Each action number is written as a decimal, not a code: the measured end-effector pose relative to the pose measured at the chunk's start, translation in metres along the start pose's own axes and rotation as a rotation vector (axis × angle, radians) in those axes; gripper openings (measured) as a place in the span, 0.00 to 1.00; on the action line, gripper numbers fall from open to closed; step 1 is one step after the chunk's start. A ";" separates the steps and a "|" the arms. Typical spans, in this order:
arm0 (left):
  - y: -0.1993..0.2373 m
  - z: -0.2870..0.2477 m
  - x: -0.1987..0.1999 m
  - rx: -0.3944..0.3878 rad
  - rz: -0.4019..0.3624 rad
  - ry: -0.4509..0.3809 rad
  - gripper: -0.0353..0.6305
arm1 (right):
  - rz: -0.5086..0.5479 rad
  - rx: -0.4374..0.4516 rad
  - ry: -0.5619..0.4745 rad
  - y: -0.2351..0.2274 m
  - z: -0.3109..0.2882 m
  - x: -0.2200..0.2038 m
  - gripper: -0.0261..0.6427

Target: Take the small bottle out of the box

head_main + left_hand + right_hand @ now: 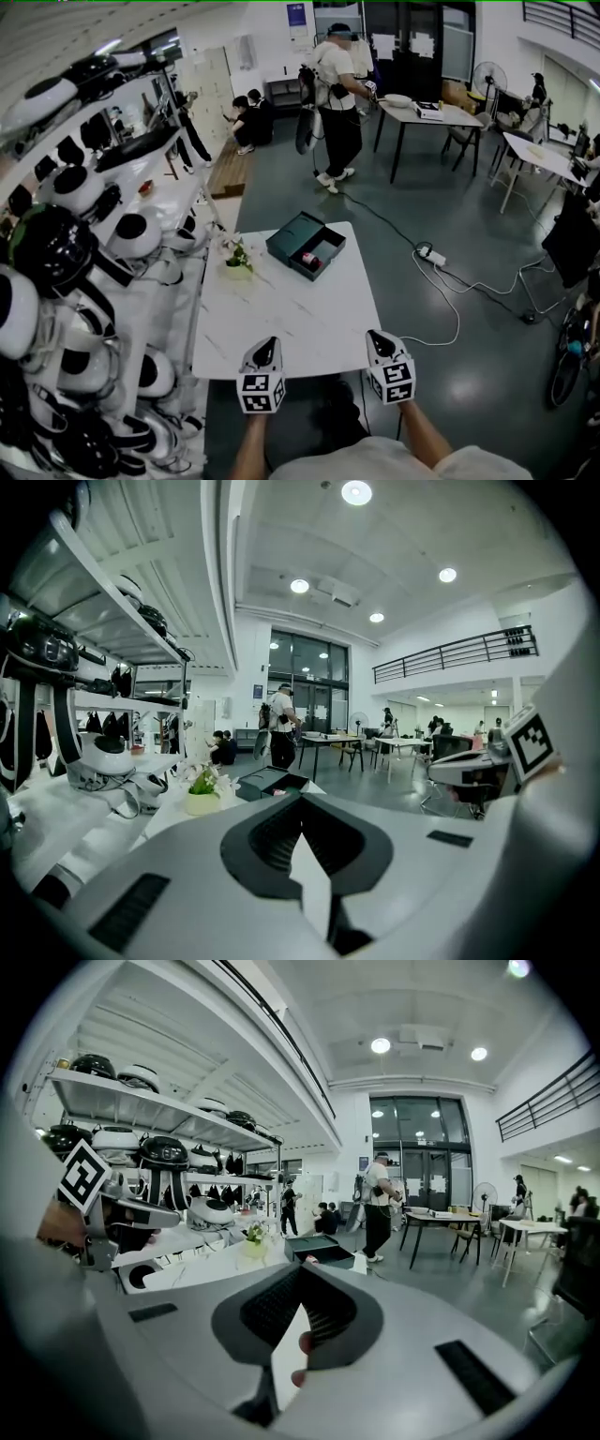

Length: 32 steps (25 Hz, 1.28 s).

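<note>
An open dark green box [298,236] sits at the far end of the white table [281,319]. Inside it lies the small red bottle [308,258]. My left gripper [268,345] and right gripper [376,337] hover side by side over the table's near edge, well short of the box, both shut and holding nothing. The left gripper view looks past its closed jaws [302,803] to the box [272,782] and the bottle [278,792]. In the right gripper view the closed jaws [305,1274] point at the box [319,1249], where a bit of the bottle [311,1259] shows.
A small potted plant [237,262] stands on the table left of the box. Shelves of black and white helmets [66,272] run along the left side. A person [336,103] stands beyond the table, and others sit further back. A cable with a power strip [431,255] lies on the floor to the right.
</note>
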<state>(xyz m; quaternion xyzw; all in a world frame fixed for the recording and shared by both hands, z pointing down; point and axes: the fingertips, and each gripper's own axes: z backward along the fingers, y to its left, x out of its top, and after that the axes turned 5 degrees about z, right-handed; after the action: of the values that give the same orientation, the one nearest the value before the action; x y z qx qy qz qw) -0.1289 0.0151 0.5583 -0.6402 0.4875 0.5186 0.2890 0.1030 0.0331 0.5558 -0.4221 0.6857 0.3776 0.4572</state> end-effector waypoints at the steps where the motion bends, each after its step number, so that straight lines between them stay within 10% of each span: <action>1: 0.004 -0.008 0.003 0.007 0.003 0.000 0.08 | 0.003 0.007 -0.001 -0.004 -0.010 0.003 0.07; 32: 0.098 -0.226 0.094 0.211 0.029 0.027 0.08 | 0.007 0.238 -0.042 -0.111 -0.278 0.081 0.07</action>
<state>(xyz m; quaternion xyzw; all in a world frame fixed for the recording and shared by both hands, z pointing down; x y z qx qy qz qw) -0.1341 -0.2483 0.5488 -0.6061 0.5525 0.4598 0.3406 0.1018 -0.2766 0.5474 -0.3545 0.7176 0.3036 0.5170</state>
